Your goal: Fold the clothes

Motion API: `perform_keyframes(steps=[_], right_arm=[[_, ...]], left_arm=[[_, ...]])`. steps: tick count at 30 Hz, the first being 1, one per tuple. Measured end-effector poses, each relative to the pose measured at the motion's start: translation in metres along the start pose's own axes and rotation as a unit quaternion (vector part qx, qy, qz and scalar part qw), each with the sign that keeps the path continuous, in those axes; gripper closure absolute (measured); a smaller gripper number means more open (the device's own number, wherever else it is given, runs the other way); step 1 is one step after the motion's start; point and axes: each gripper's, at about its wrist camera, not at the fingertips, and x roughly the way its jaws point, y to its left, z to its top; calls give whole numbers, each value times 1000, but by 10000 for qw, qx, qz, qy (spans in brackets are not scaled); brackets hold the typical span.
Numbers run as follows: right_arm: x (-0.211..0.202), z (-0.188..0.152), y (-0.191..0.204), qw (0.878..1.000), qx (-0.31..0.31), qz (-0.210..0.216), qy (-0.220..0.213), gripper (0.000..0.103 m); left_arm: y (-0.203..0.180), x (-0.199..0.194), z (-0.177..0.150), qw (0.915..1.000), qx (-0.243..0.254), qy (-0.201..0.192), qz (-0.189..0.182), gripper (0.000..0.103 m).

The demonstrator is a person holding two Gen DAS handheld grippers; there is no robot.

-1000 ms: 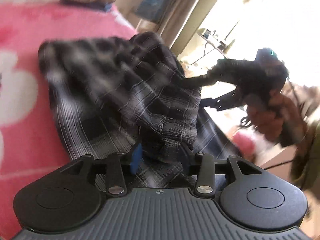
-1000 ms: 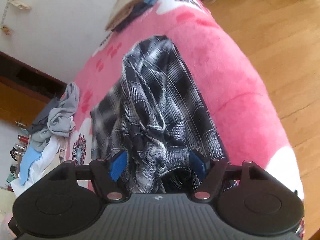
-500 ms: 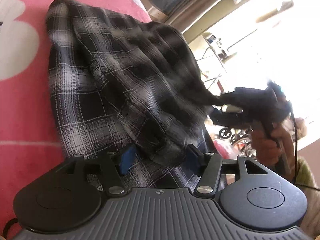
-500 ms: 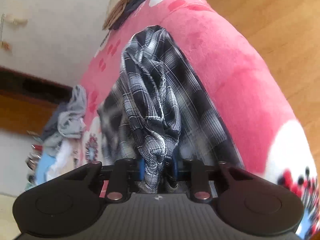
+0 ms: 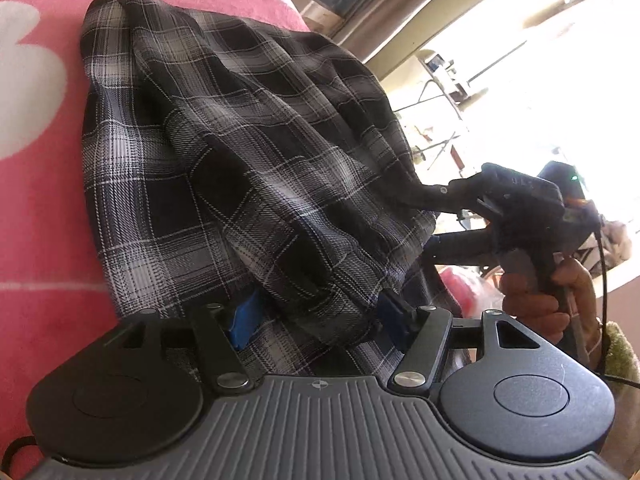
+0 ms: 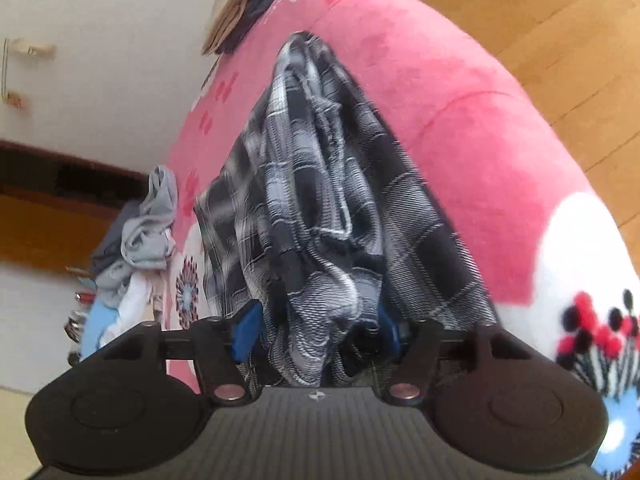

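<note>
A pink flowered bed (image 6: 460, 128) carries the plaid shirt (image 5: 224, 168), bunched along its middle rather than laid flat, so the folding looks barely begun: no clean fold shows. A heap of other clothes (image 6: 136, 248) waits at the bed's far side, and a folded stack (image 6: 240, 8) sits near the wall. The left gripper (image 5: 316, 314) stands fairly wide with cloth draped between its pads; the right gripper (image 6: 316, 330) is opening, cloth between its jaws. No readable writing.

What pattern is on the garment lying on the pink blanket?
A black, grey and white plaid, on the crumpled woven shirt; clearest in the left wrist view.
</note>
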Motion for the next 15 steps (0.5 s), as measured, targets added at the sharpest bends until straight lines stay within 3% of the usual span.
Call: perform_keyframes(steps=[5, 9, 11, 13, 15], right_arm=[[-1, 1, 1, 10000, 91, -2, 26, 39], [-4, 1, -9, 9991, 388, 183, 10, 40], [-1, 0, -11, 9990, 436, 114, 8, 56], [-1, 0, -12, 9987, 479, 174, 20, 64], [-5, -1, -9, 9986, 466, 259, 19, 66]], left_arm=[[-12, 5, -4, 9988, 340, 35, 357, 61], [-14, 8, -5, 9984, 343, 75, 446, 71], [-12, 10, -2, 9988, 233, 84, 417, 76], [-9, 8, 0, 9994, 101, 64, 328, 81], [-3, 2, 0, 9999, -49, 14, 162, 84]])
